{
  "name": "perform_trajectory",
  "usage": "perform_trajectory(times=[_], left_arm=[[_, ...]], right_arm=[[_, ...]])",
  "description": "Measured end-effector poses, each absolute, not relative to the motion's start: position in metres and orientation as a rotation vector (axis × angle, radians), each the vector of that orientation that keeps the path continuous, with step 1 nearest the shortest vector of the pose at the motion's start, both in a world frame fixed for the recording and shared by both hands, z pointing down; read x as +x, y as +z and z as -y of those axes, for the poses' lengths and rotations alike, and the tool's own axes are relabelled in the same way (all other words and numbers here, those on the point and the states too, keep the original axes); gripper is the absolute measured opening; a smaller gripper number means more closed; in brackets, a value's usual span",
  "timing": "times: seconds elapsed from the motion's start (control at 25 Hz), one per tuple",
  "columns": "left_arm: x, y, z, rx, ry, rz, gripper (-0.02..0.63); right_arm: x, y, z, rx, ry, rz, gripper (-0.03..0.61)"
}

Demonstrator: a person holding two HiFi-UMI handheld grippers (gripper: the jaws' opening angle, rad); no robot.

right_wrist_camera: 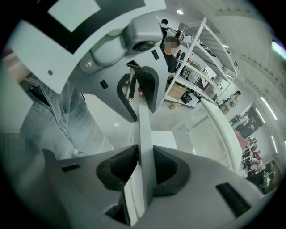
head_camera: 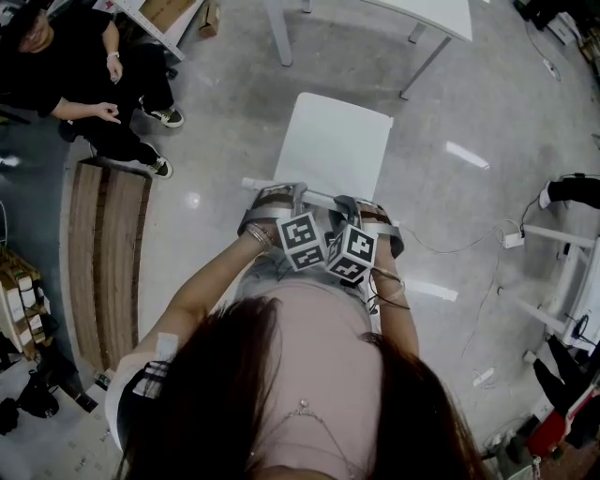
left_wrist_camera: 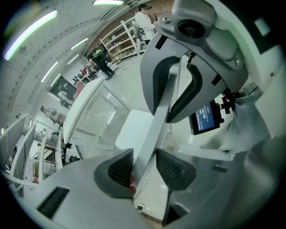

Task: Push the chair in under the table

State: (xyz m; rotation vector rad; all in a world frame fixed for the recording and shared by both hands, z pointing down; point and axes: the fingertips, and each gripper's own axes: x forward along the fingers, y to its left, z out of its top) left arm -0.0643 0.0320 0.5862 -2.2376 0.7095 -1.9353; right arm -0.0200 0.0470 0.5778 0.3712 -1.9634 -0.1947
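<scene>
The white chair (head_camera: 339, 142) stands on the grey floor, its seat pointing toward the white table (head_camera: 427, 13) at the top of the head view. Both grippers sit side by side on the top edge of the chair's backrest (head_camera: 314, 197). My left gripper (head_camera: 272, 199) is shut on that edge, which runs as a white slat (left_wrist_camera: 154, 129) between its pads (left_wrist_camera: 119, 169). My right gripper (head_camera: 367, 212) is shut on the same slat (right_wrist_camera: 144, 129), pinched between both pads (right_wrist_camera: 121, 166). The table (left_wrist_camera: 82, 105) shows beyond the seat in the left gripper view.
A person (head_camera: 89, 70) sits at the upper left beside a long wooden bench (head_camera: 108, 253). Cables and a power strip (head_camera: 512, 240) lie on the floor at the right, near white frame legs (head_camera: 553, 281). The table's legs (head_camera: 279, 37) stand ahead of the chair.
</scene>
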Motion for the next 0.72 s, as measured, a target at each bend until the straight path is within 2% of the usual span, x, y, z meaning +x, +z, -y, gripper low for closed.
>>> perform_trajectory(times=[0.72], left_arm=[[-0.049, 0.585, 0.027, -2.265, -1.89, -0.642, 0.158]], right_arm=[[-0.007, 0.578, 0.015, 0.391, -0.167, 1.933, 0.114]])
